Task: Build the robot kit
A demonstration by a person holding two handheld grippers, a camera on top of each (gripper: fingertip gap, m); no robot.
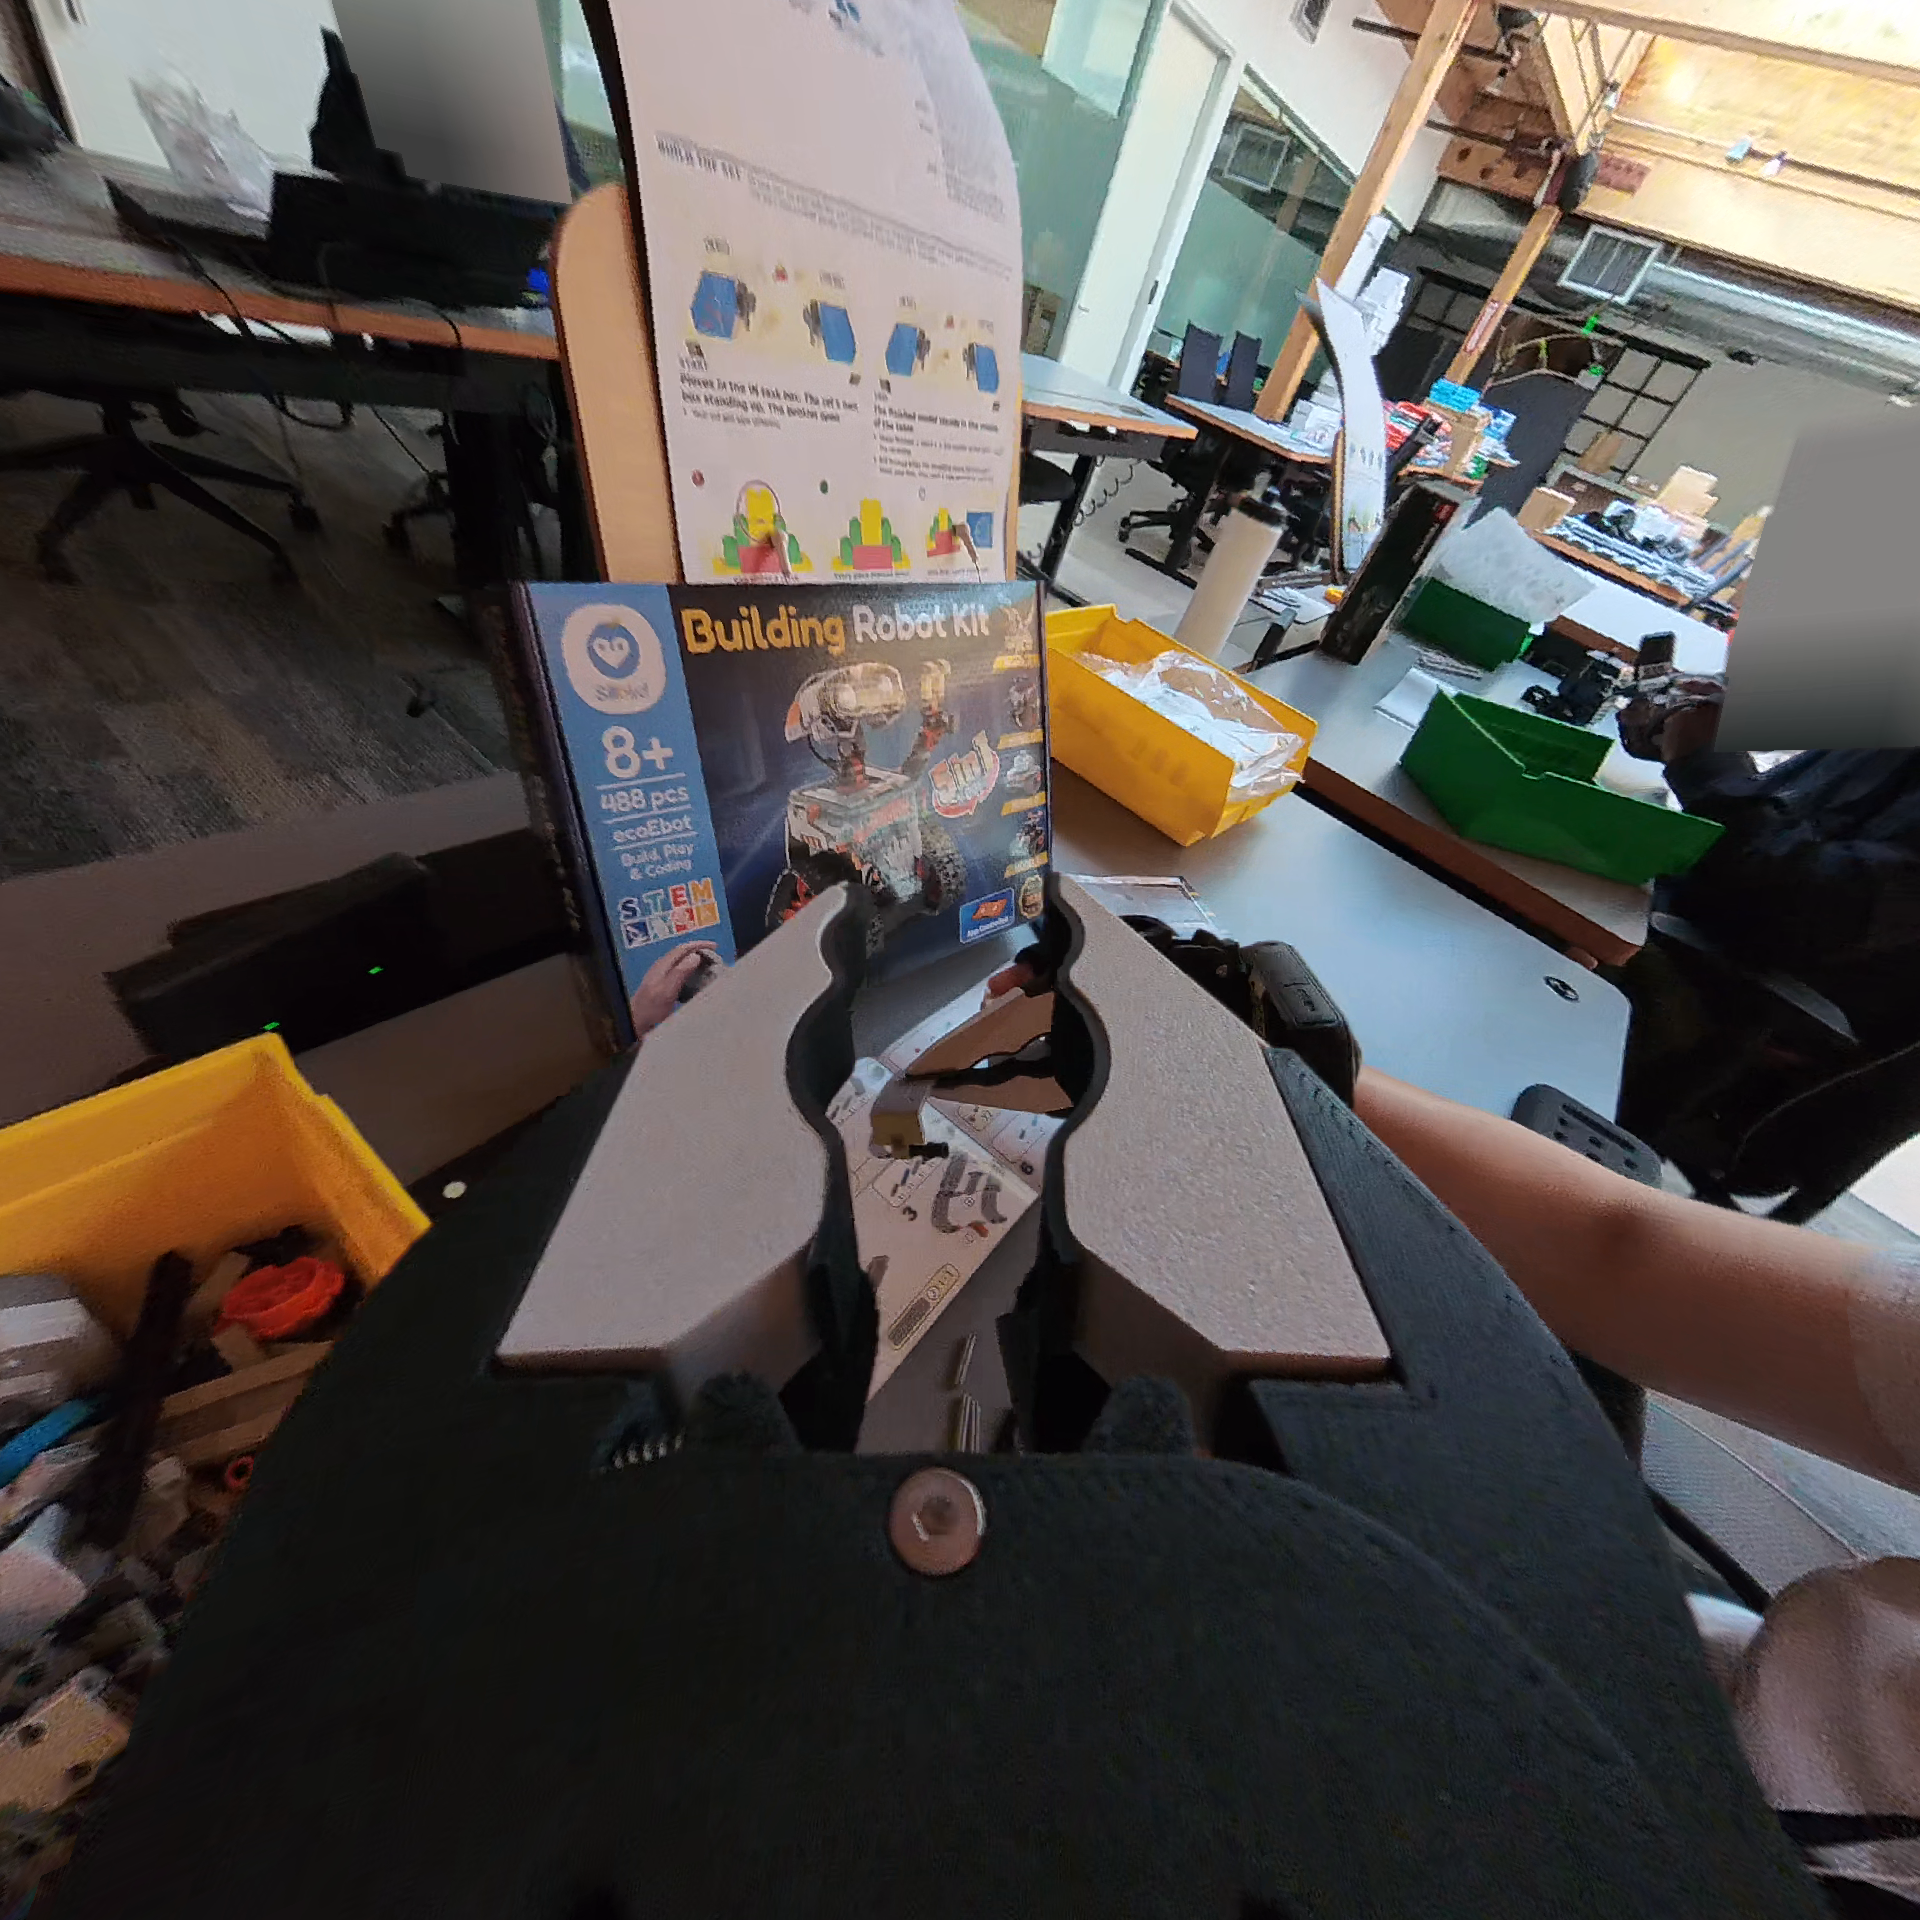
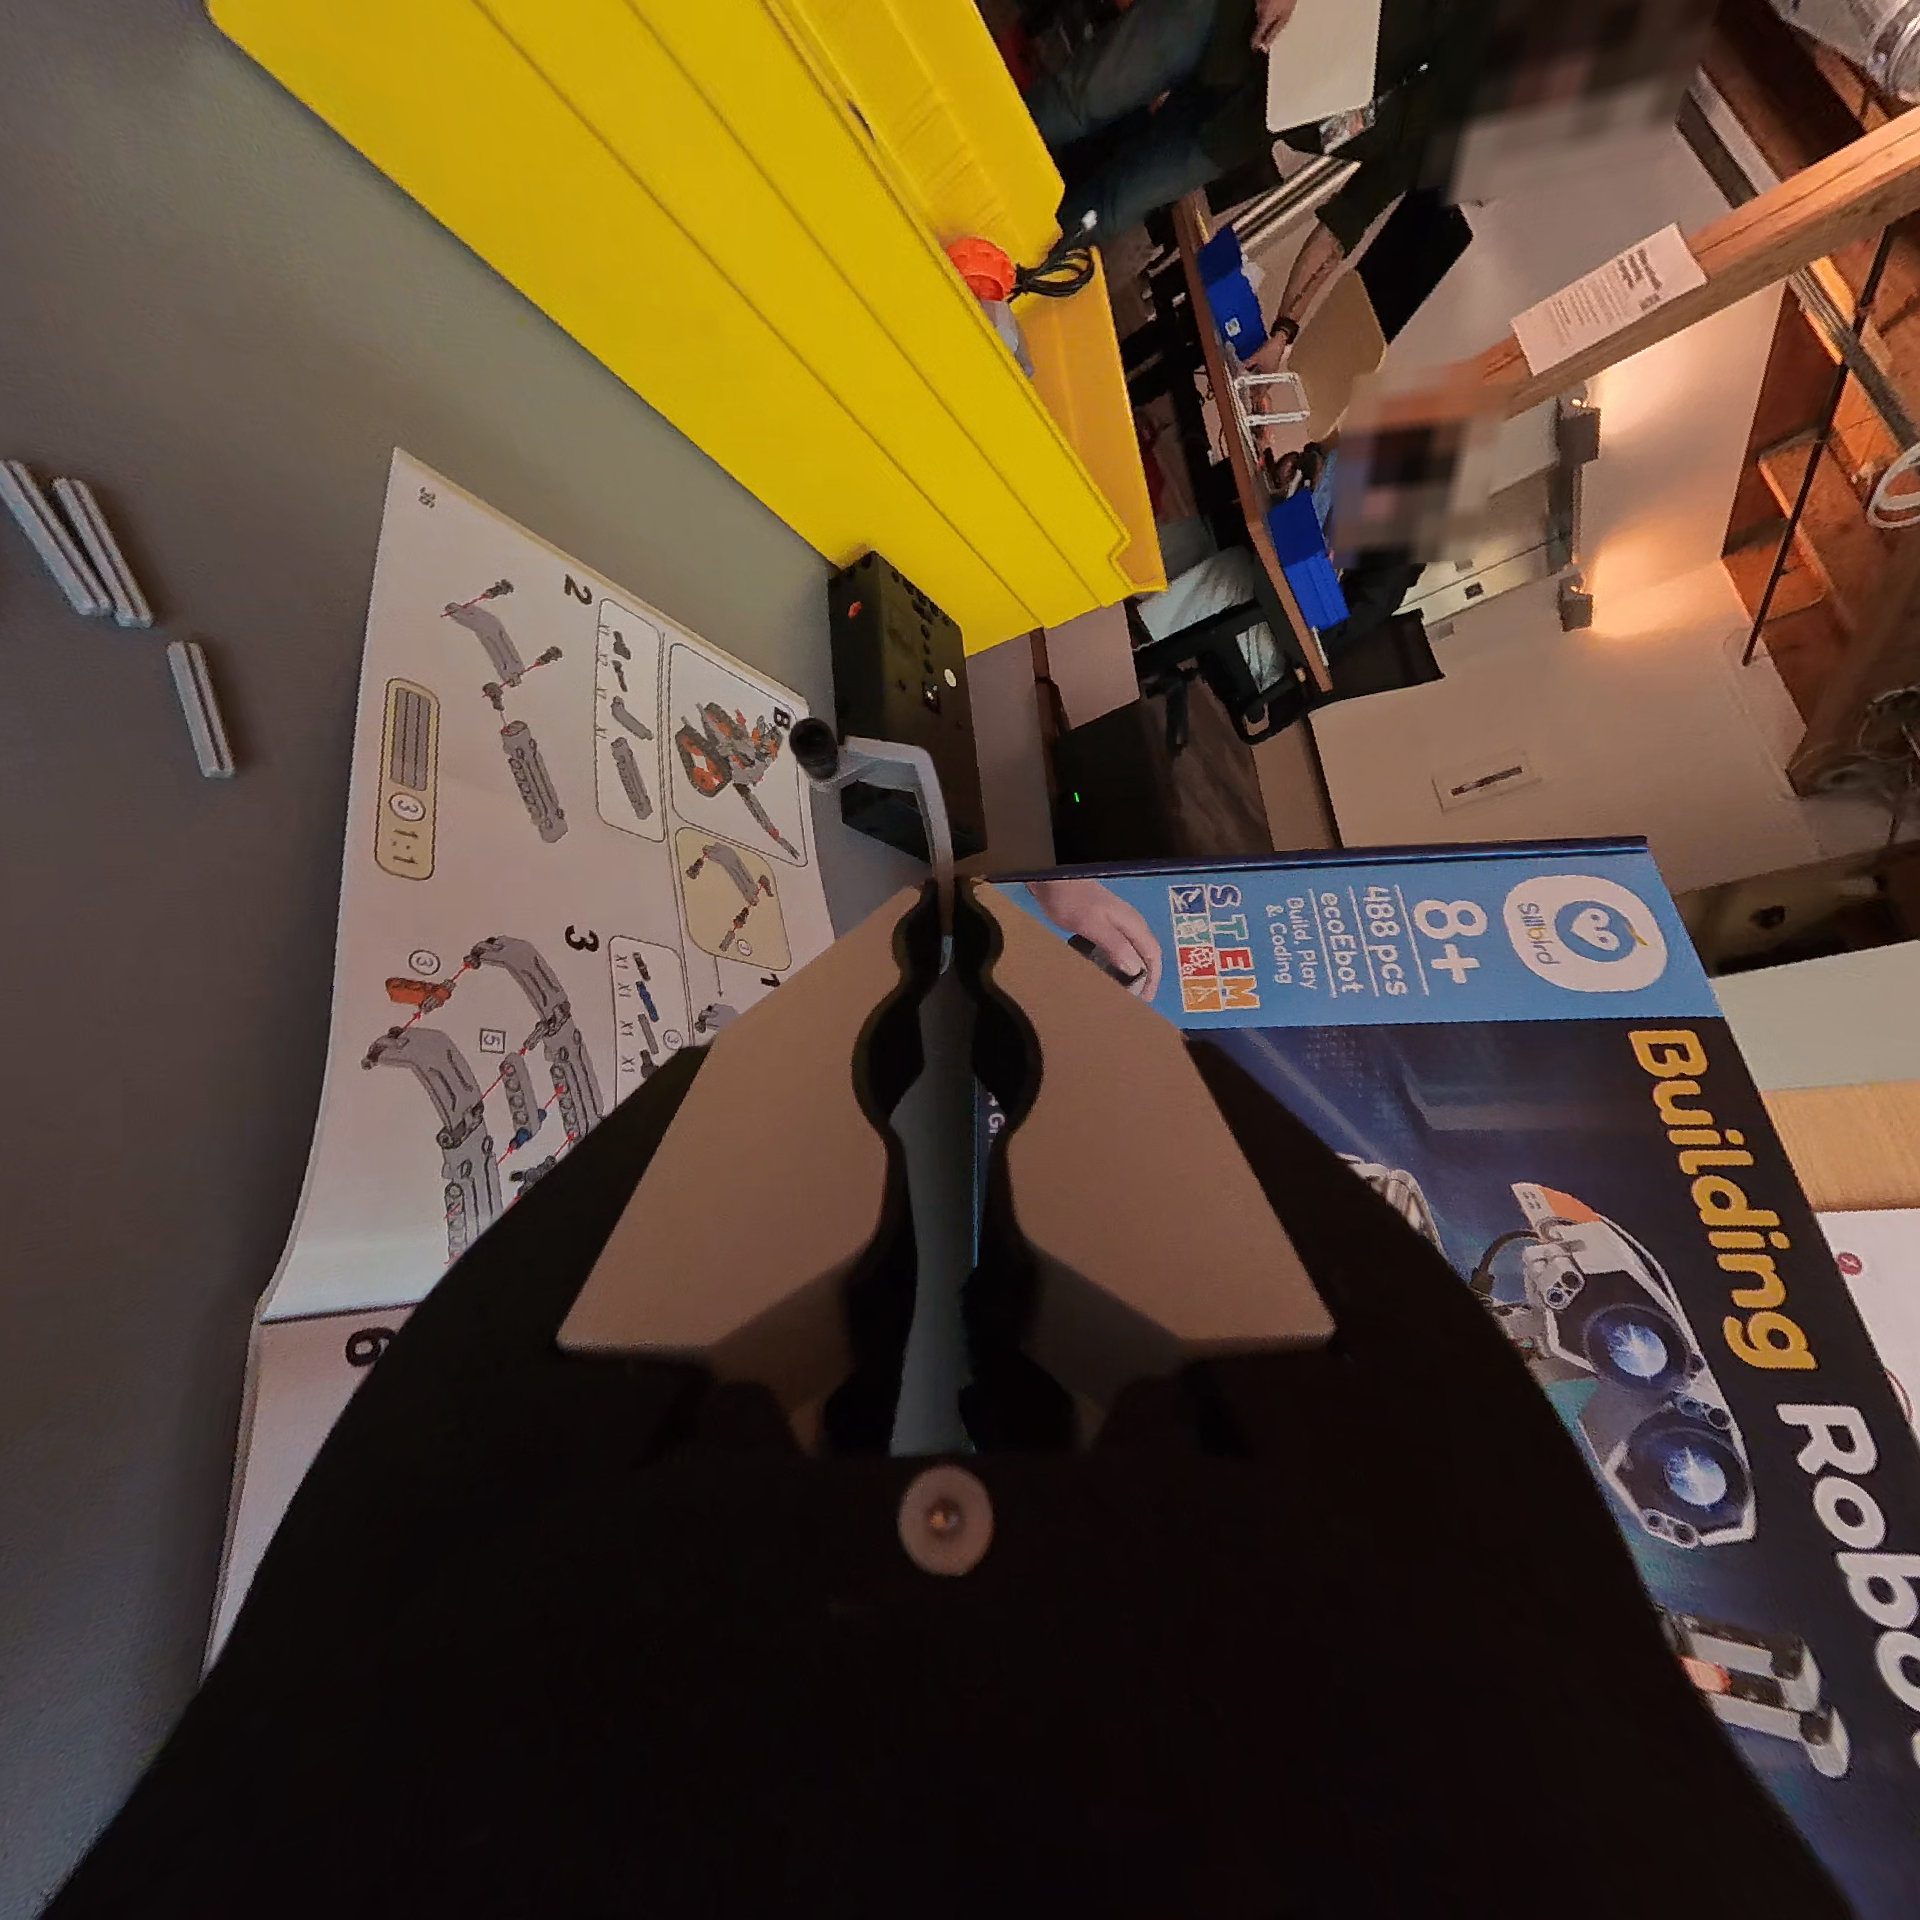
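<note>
- The left gripper (image 1: 951, 904) is seen raised over the grey table (image 1: 1382, 935), its jaws spread apart with nothing between them.
- Through that gap the right gripper (image 1: 914, 1081) is observed lower down, above an open instruction booklet (image 1: 935, 1205) lying flat on the table.
- In the right wrist view the right gripper (image 2: 948, 885) has its jaws pressed together on one end of a bent grey beam piece (image 2: 902, 779); a black pin (image 2: 814, 744) is fitted at the beam's far end.
- The grey beam piece (image 1: 896, 1117) is held clear of the table, above the booklet (image 2: 499, 883) and near a black block (image 2: 904, 665) that sits on the table beside the booklet's edge.
- A blue kit box (image 1: 790, 790) is noted standing upright just behind the booklet; a printed sheet (image 1: 821, 312) is propped up behind it.
- A yellow bin (image 1: 197, 1164) of mixed parts is recorded at the left gripper's left; the same bin (image 2: 727, 312) lies just beyond the black block.
- Three short grey rods (image 2: 104, 582) lie loose on the table beside the booklet.
- A second yellow bin (image 1: 1164, 717) holding clear bags and a green bin (image 1: 1538, 790) stand farther off to the right.
</note>
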